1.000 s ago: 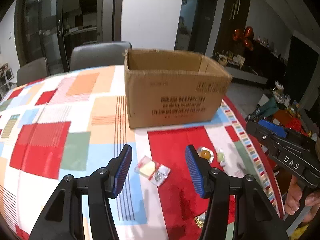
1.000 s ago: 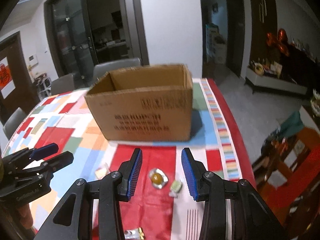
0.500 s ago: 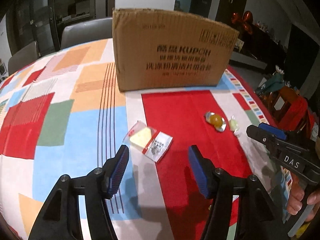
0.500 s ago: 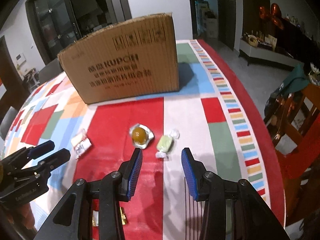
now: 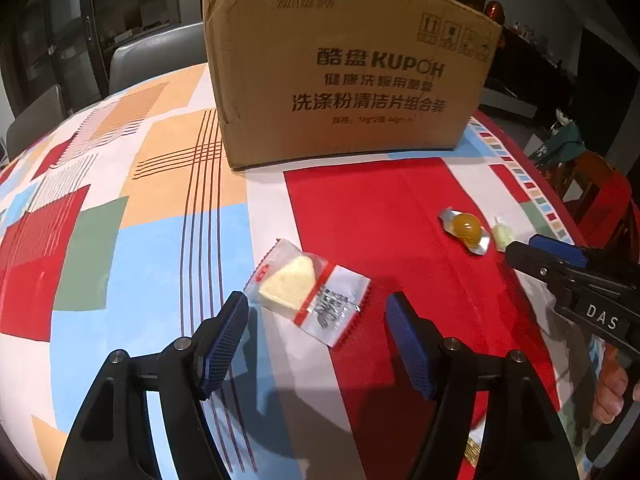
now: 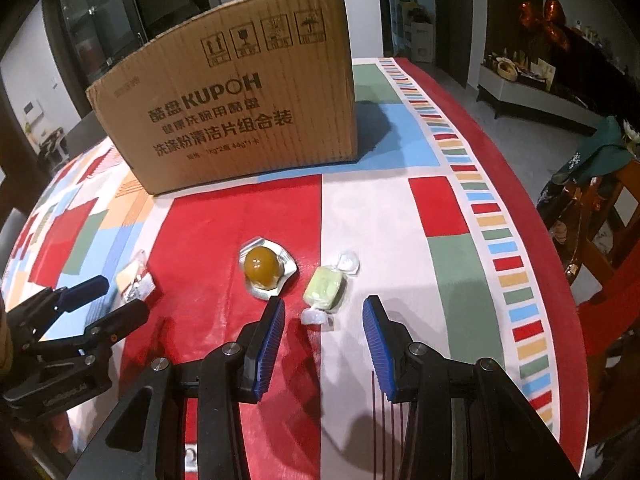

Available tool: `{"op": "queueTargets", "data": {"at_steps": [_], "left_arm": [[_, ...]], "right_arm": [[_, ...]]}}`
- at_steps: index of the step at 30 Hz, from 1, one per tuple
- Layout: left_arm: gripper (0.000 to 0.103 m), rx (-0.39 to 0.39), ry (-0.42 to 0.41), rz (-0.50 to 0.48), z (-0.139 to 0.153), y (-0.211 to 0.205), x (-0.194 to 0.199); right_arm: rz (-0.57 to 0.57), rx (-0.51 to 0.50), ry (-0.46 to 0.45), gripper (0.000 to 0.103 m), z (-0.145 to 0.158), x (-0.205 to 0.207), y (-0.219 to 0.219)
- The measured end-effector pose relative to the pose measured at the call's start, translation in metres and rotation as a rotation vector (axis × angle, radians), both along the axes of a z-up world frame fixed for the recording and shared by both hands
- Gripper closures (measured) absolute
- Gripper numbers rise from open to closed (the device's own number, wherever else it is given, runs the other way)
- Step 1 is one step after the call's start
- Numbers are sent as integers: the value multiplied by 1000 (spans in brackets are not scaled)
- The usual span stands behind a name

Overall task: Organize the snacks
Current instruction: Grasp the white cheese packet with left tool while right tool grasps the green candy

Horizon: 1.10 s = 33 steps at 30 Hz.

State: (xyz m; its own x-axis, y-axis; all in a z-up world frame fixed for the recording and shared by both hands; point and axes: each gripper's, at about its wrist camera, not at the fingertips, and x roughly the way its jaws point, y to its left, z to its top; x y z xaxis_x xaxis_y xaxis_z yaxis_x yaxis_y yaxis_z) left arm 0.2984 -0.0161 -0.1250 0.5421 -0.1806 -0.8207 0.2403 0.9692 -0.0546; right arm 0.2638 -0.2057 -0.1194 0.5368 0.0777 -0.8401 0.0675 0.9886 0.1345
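**Both hand-held grippers drop to the snacks, none yet picked up**

Compared with a second ago, both views sit much nearer the counter: the cardboard box now fills the upper middle of each frame, its open top no longer visible, and the snacks loom large in the lower half.

The left hand-held gripper has just been opening its jaws and now stands released, wide apart. The clear packet with a pale yellow wedge lies flat at lower centre of the left view, just ahead of the blue pads and roughly between their tips. Neither pad presses on it.

The right hand-held gripper has kept its narrower gap and is also released, gripping nothing. The green wrapped candy lies just above and between its fingertips at centre of the right view, one twisted end pointing toward the gap. The amber ball in its foil cup sits just left of the candy, close to the left pad.

This reads as a paired approach: each tool is lined up on its own snack, and closing is the next step. All three snacks remain on the counter, in front of the box. The right side needs care, since the foil cup is close enough to be nudged.
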Motion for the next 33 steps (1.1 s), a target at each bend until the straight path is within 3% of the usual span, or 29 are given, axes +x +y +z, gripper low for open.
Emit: {"op": "queueTargets", "data": {"at_steps": [9,12,17,18,20,24,27,28,29,33], "left_arm": [[33,-12,2,3,-6,1,12],[39,-22,-5,8,-6,2,12],[47,-30,-16,16,-5,4,11],[50,-35,-18,17,-5,4,11],[67,-42,-16,15,-5,3,10],[69,-30,-27,14,-3,1,7],[76,-27,-46,11,3,0,3],[85,-32,-50,9,6,0,2],[100,-37,-53,4,9,-1,1],[101,-46,-42,-7,9,-2,1]], "right_arm": [[-1,-3,8,61,-7,12,2],[4,-8,6,62,-8,15,4],[2,-17,0,79,-8,17,4],[2,-15,-1,79,-8,16,3],[4,-12,-4,80,-8,15,3],[-4,9,-7,80,-7,13,0],[-1,7,-19,80,-5,8,0],[1,9,-26,80,-3,6,0],[2,13,-31,80,-1,5,0],[8,17,-46,80,5,2,2]]}}
